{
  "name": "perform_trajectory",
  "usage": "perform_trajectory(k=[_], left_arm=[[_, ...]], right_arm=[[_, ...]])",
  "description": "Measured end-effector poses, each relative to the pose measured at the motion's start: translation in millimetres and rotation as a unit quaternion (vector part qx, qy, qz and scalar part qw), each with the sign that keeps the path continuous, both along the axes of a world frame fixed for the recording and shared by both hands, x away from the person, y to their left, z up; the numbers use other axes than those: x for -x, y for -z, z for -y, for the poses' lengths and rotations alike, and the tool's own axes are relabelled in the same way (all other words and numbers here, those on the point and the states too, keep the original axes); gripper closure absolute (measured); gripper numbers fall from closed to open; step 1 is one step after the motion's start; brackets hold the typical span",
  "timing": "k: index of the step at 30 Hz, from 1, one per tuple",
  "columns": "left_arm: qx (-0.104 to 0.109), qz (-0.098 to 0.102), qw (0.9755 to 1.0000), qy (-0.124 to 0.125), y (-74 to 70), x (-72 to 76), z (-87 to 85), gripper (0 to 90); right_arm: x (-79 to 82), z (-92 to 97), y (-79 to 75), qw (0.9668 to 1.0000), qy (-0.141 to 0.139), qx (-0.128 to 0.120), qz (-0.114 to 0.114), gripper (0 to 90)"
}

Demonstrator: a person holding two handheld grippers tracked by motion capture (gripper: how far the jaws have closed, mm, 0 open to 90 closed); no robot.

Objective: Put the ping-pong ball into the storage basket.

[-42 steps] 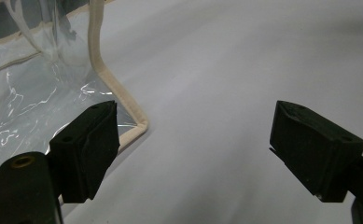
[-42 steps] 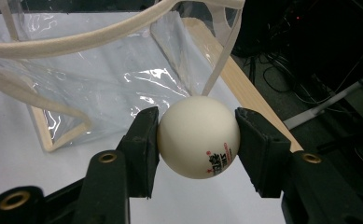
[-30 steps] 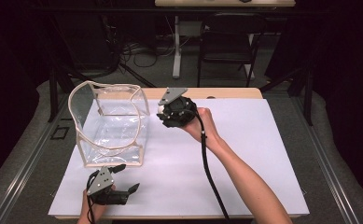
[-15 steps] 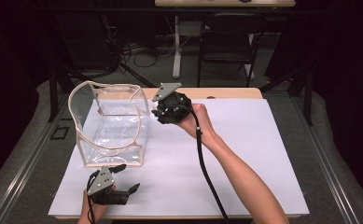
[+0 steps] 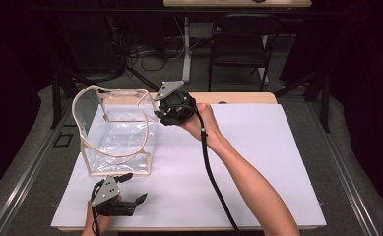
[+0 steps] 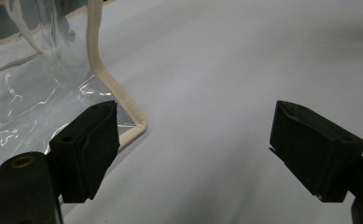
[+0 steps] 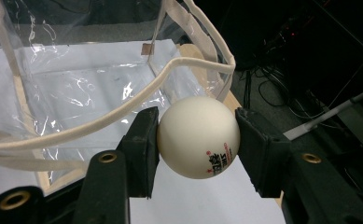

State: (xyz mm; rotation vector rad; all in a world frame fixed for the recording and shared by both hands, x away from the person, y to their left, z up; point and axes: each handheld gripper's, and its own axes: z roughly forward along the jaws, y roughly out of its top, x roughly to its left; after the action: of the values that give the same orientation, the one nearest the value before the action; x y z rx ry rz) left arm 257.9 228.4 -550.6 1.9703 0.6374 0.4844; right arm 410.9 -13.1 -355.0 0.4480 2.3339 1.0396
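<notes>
Gripping a white ball [image 7: 198, 137] between its two black pads, the right gripper [image 5: 163, 114] hangs just beside the right rim of the clear plastic bag [image 5: 115, 132], which stands open on the white sheet [image 5: 258, 162] at the far left. At the near left edge, the left gripper [image 5: 132, 189] rests low, jaws wide apart and empty, near the bag's corner.

right tool [image 5: 160, 114] carried ball [image 7: 198, 137] nearer bag [image 5: 115, 129]
</notes>
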Motion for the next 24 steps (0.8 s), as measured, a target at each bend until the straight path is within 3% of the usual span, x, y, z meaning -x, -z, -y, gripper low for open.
perform_trajectory(k=[24], left_arm=[[0.001,0.003,1.0000,-0.001,0.0,0.8,-1.0,16.2]], right_arm=[[-10.4,-23.3,-8.5,0.9999,-0.010,-0.003,-0.008,50.9]])
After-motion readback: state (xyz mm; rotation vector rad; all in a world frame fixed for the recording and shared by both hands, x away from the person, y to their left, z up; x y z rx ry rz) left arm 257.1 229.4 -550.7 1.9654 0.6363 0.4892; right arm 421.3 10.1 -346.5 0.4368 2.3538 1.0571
